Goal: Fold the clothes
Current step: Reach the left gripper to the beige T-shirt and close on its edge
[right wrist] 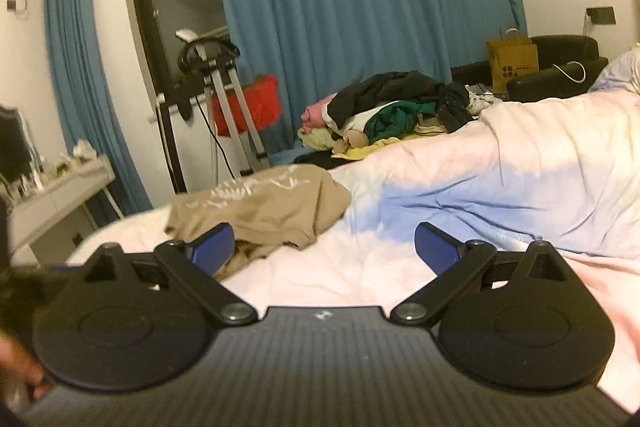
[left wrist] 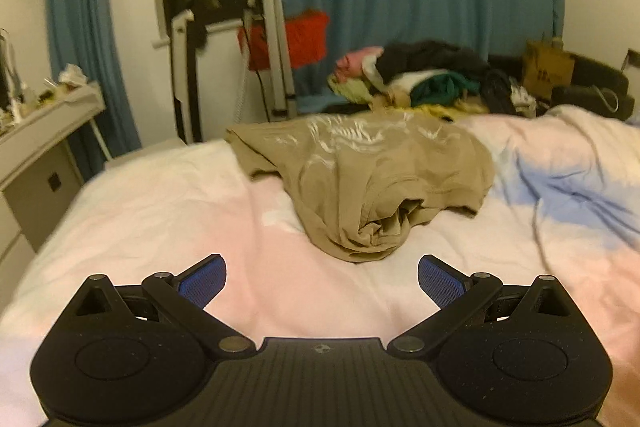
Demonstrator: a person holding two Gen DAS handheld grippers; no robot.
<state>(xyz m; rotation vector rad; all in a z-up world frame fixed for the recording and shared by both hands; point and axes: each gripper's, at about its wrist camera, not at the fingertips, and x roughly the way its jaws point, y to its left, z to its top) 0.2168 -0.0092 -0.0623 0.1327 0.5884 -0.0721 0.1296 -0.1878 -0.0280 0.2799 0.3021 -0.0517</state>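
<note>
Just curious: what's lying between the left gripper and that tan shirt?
Nothing but bare pink bed sheet between the open left gripper and the tan shirt, per the left wrist view.

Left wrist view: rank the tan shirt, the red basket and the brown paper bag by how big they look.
1. Tan shirt, by far the largest, though it also lies nearest the camera.
2. Red basket.
3. Brown paper bag, close to the basket in looks; both sit far back, so true sizes are unsure.

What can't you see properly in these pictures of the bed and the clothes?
- Tan T-shirt, left wrist view: crumpled, so its white print is unreadable; sleeves hidden in folds.
- Clothes pile, right wrist view: tangled, garments indistinguishable.
- Tan T-shirt's near edge, right wrist view: behind the right gripper's finger.
- Shelf clutter: blurred.
</note>
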